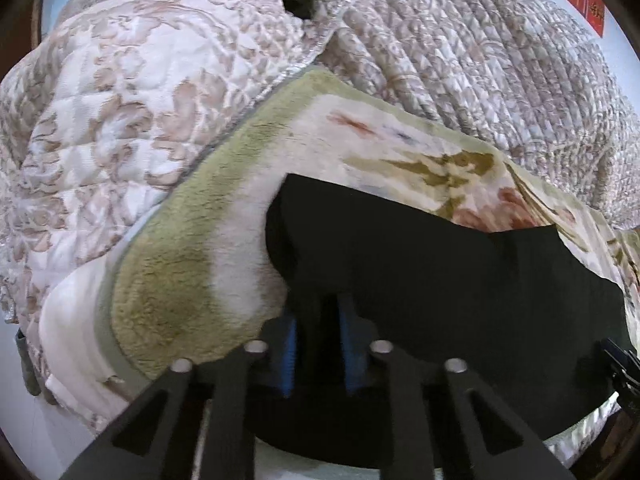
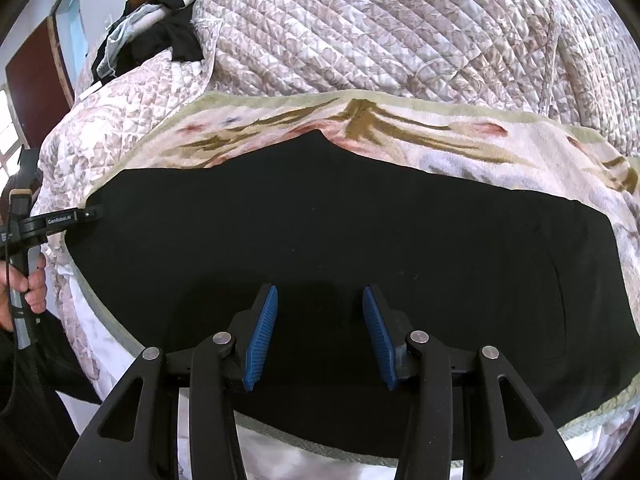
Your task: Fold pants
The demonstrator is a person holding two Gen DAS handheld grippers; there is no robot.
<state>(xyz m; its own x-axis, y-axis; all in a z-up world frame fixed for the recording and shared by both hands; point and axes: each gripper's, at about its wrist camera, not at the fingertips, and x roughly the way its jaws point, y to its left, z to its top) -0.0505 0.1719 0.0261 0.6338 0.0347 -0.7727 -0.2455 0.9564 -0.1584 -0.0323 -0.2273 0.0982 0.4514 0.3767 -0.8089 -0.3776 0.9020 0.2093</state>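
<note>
Left tongs: we see them clenched on the black pants.
Right tongs: released above pants.
Blanket: beneath.

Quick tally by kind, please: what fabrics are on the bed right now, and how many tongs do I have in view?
Black pants: 1
Floral towel: 1
Quilted bedspreads: 2
Dark clothes pile at the far end: 1
Tongs: 2, left and right
Total: 7

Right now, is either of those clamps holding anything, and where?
The left gripper pinches the black fabric pants at their left edge; the right gripper is open, holding nothing.
</note>
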